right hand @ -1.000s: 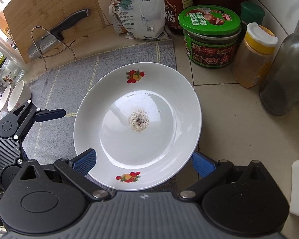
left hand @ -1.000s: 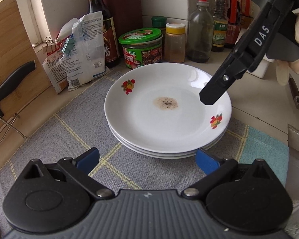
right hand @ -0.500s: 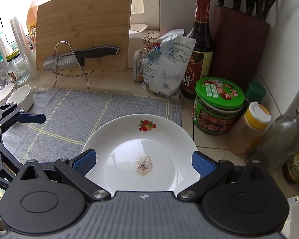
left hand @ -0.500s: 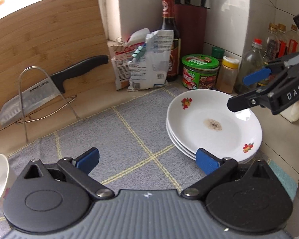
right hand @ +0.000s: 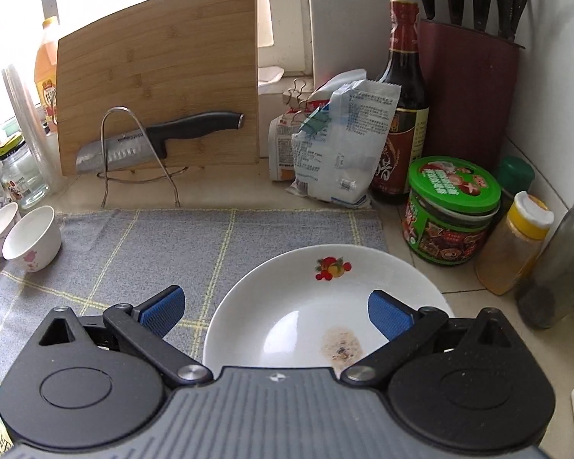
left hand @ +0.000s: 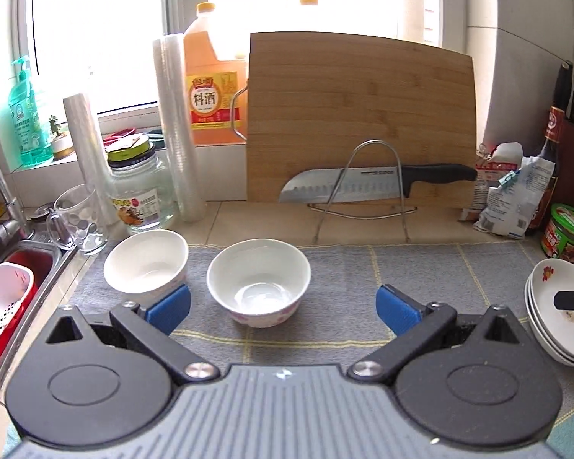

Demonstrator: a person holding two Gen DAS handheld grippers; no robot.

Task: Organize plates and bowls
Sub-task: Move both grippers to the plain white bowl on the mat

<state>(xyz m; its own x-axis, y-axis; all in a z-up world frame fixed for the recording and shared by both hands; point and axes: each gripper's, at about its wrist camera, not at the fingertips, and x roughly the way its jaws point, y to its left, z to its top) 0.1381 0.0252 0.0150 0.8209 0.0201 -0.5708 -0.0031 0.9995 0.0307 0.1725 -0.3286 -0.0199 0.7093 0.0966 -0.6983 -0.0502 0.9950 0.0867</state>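
**Worktop stock: two bowls ahead of the left tool, plate stack under the right**

Left gripper (left hand: 283, 308): blue-padded fingers spread wide, nothing between them, held above the grey checked cloth mat (left hand: 421, 264).
- Just ahead, between the finger lines: white round ceramic bowl with pink floral base (left hand: 259, 281), upright, empty, on the mat.
- Ahead and to the left, close beside the first: second white round ceramic bowl (left hand: 146, 264), upright, at the mat's edge.
- Far to the right: stack of white shallow ceramic plates with red fruit motif (left hand: 555, 321), on the mat; a black fingertip of the other tool reaches over it.
- Further ahead: steel-bladed knife with black handle (left hand: 375, 183) on a wire rack (left hand: 363, 199), before a bamboo chopping board (left hand: 359, 114) leaning upright.
- Ahead, left: clear glass mug (left hand: 78, 222) and glass jar with green lid (left hand: 137, 195).

Right gripper (right hand: 275, 313): fingers wide apart, empty, above the near part of the plates.
- Directly below and ahead: top plate (right hand: 325, 306), a brownish residue spot near its middle.
- Ahead, right: green-lidded round tin (right hand: 451, 214), yellow-capped spice jar (right hand: 516, 241).
- Further ahead: dark sauce bottle (right hand: 401, 107), white clipped packet (right hand: 344, 145).
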